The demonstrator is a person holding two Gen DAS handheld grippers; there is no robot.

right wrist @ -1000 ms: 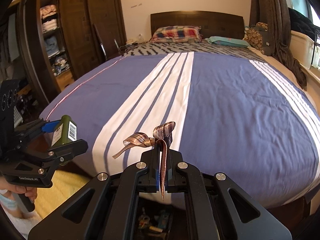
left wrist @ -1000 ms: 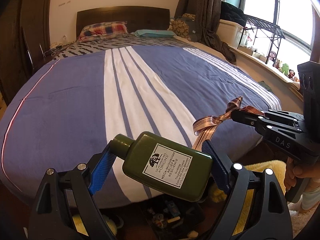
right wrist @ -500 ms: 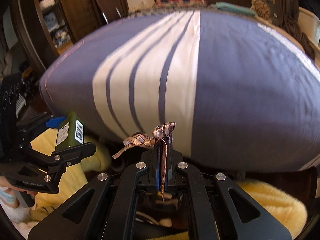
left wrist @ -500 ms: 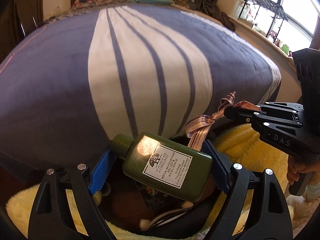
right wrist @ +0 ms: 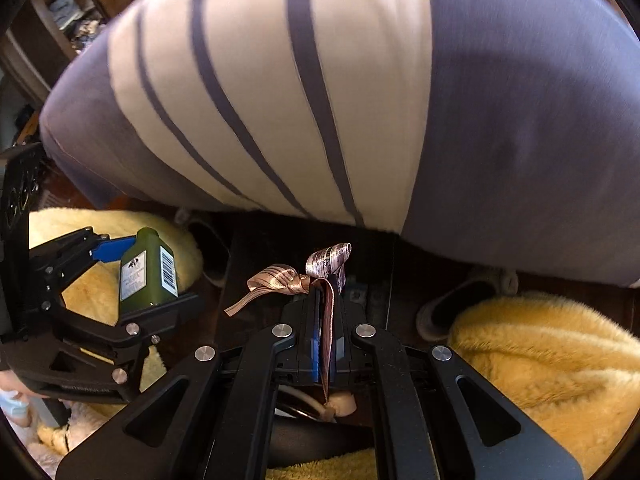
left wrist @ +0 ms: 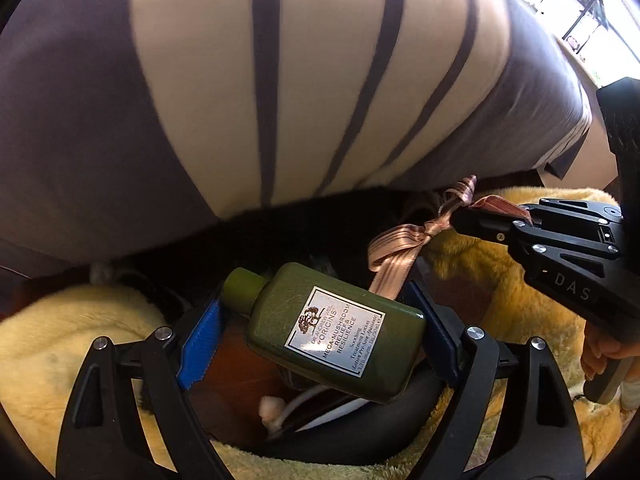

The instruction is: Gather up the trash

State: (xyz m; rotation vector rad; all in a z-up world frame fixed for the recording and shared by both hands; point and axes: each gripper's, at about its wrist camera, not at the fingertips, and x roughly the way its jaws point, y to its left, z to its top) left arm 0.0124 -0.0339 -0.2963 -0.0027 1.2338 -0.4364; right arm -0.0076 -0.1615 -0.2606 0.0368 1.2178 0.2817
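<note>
My left gripper [left wrist: 320, 320] is shut on a dark green lotion bottle [left wrist: 332, 328] with a white label, held crosswise between the blue pads; it also shows at the left of the right wrist view [right wrist: 146, 268]. My right gripper [right wrist: 326, 300] is shut on a brown striped ribbon bow [right wrist: 296, 280]; the bow also shows in the left wrist view [left wrist: 420, 236], just right of and above the bottle. Both grippers hang over a dark bin [left wrist: 360, 432] on the floor, with white items inside.
The foot of the bed, with a purple cover and white stripes [left wrist: 280, 80], fills the upper half of both views. A yellow fluffy rug [right wrist: 540, 368] lies around the bin. Slippers [right wrist: 452, 308] sit at the bed's edge. Shelves [right wrist: 68, 12] stand far left.
Both grippers have tipped down and lowered from above the bed to the floor at its foot, over the bin. Each still holds its item.
</note>
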